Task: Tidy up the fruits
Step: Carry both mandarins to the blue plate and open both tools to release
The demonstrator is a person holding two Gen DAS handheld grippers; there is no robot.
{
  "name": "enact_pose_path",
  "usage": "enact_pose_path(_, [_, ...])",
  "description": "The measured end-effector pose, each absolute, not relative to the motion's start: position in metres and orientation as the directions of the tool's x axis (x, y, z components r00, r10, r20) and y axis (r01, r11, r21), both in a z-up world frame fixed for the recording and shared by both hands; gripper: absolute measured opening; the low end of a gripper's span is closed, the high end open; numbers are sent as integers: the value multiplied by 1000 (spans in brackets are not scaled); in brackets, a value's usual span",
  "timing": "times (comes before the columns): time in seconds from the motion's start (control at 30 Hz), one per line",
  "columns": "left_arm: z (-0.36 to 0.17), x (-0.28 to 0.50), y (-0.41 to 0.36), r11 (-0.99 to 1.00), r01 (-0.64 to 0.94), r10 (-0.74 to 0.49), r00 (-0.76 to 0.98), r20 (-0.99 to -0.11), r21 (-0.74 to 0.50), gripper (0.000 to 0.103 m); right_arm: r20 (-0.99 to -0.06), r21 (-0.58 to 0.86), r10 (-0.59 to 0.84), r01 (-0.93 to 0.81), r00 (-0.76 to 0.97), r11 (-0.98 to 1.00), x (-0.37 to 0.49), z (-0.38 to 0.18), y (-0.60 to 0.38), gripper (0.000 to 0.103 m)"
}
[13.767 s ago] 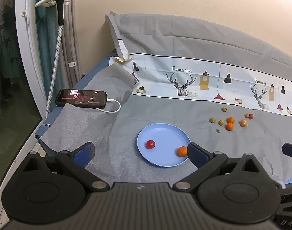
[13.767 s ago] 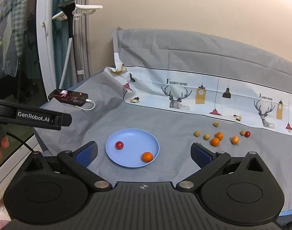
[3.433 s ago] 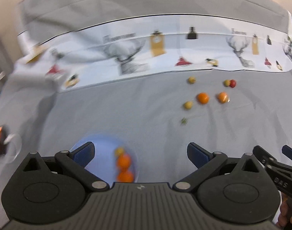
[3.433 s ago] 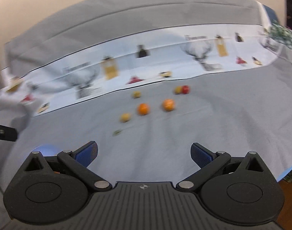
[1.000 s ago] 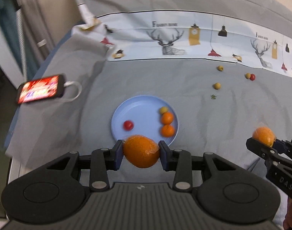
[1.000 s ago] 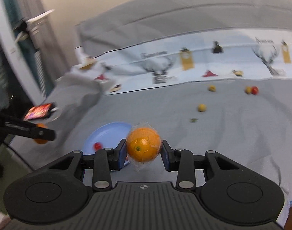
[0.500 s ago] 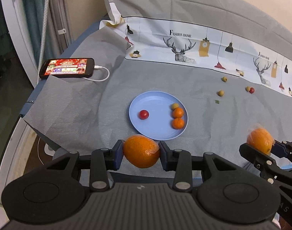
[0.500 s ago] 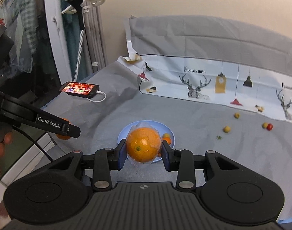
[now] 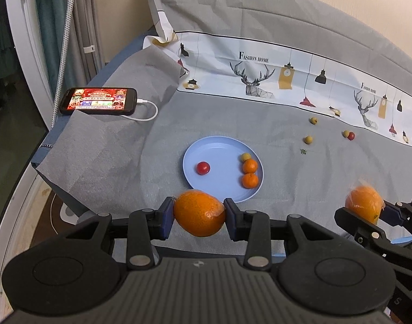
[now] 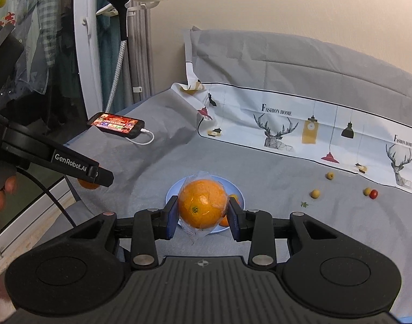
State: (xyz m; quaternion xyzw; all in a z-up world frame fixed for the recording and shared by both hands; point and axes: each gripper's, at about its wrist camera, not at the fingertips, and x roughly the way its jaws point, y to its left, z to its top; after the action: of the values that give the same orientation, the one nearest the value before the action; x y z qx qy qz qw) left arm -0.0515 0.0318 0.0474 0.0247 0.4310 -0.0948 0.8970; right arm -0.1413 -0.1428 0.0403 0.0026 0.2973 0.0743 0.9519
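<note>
The left tool (image 9: 198, 217) pinches an orange (image 9: 199, 212) above the near rim of the blue plate (image 9: 219, 148) on the grey bed cover. The right tool (image 10: 203, 216) grips a plastic-wrapped orange (image 10: 202, 203) (film crinkled) over that plate.

On the bed, the plate (image 9: 195, 159) holds a cherry tomato (image 9: 203, 167) and two tangerines (image 9: 250, 173); the phone (image 9: 99, 101) lies behind-left of the plate, loose small fruits (image 9: 308, 139) behind-right.

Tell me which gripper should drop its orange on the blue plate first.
Left, probably. The left gripper holds its orange just over the near rim of the blue plate; the right gripper, clamping a wrapped orange, sits further off to the side.
</note>
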Motion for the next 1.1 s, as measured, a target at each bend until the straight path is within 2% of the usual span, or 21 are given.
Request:
enact_pose_path(0.53, [32,-26,31,983,182,-136,571,-810,-37,43,-613,50,139,-137,778,989,-119,30,-141,39])
enact_pose_path(1.1, [-22,68,2,979,203,-113,470,-876,-17,43,-725,98,145,-107,673,989,-33,-29,-152,39])
